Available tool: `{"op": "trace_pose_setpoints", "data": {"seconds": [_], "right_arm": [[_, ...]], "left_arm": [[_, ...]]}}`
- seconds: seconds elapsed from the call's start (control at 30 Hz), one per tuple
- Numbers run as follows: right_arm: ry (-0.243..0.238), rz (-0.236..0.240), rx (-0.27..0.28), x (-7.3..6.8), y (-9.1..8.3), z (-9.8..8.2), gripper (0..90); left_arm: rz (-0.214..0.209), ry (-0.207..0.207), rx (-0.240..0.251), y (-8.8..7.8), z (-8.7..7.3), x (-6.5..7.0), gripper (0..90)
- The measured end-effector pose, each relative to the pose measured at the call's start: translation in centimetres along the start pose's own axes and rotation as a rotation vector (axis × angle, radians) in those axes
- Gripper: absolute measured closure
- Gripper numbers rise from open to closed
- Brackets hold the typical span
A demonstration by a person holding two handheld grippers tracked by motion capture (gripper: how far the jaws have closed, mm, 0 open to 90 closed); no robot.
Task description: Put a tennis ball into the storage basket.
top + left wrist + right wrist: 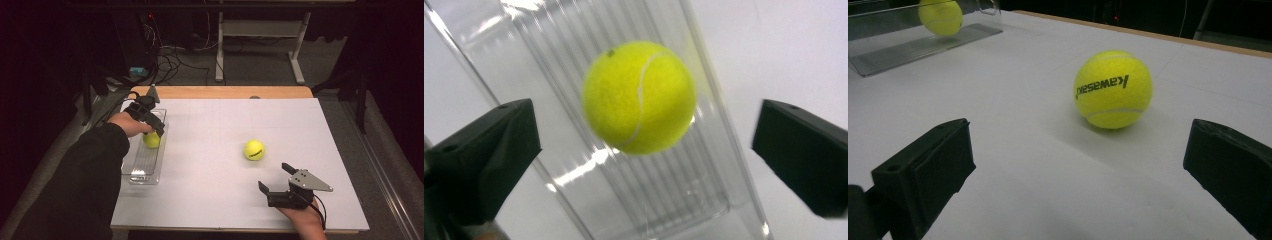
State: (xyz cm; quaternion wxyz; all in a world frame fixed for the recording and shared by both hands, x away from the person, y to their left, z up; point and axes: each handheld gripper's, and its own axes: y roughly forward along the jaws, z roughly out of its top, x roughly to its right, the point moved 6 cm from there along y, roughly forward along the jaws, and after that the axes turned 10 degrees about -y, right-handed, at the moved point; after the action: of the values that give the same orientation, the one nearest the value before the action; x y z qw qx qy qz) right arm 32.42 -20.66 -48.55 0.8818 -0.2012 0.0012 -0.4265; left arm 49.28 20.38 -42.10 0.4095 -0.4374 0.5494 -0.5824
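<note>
A yellow tennis ball (639, 97) hangs over the ribbed floor of a clear plastic tray (704, 200), between the jaws of my left gripper (645, 130). Both jaws stand well off the ball, so this gripper is open. In the high view the left gripper (156, 131) points down over the tray (145, 170) at the table's left edge, with the ball (151, 140) just below it. A second tennis ball (254, 149) with black lettering rests on the white table. My right gripper (273, 176) is open a short way in front of this ball (1113, 89), not touching it.
The white table top (225, 200) ends in a wooden strip (225, 92) at the far side. Behind it are cables and a desk frame (260, 45) on the floor. In the right gripper view the tray (913, 47) with its ball (940, 16) lies far left.
</note>
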Motion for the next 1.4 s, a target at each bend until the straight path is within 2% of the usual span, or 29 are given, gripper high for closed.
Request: {"op": "trace_pose_setpoints", "data": {"seconds": [0.2,0.7,1.07,1.27,1.4], "right_arm": [[-0.006,0.004,-0.001,-0.1,0.1,0.0,0.0],[-0.004,0.002,0.000,-0.1,0.1,0.0,0.0],[-0.001,0.000,0.000,0.0,0.0,0.0,0.0],[-0.003,-0.003,0.000,0.0,0.0,0.0,0.0],[-0.001,-0.003,-0.002,0.0,0.1,0.0,0.0]], "left_arm": [[0.012,-0.006,0.026,-0.4,-0.1,0.1,0.4],[-0.010,-0.006,0.046,-1.2,-0.7,0.0,0.5],[-0.003,0.006,0.051,-1.4,-1.2,0.3,0.5],[0.000,0.028,0.051,-1.4,-1.6,1.1,0.5],[-0.004,0.058,0.045,-1.2,-1.9,2.0,0.5]]}}
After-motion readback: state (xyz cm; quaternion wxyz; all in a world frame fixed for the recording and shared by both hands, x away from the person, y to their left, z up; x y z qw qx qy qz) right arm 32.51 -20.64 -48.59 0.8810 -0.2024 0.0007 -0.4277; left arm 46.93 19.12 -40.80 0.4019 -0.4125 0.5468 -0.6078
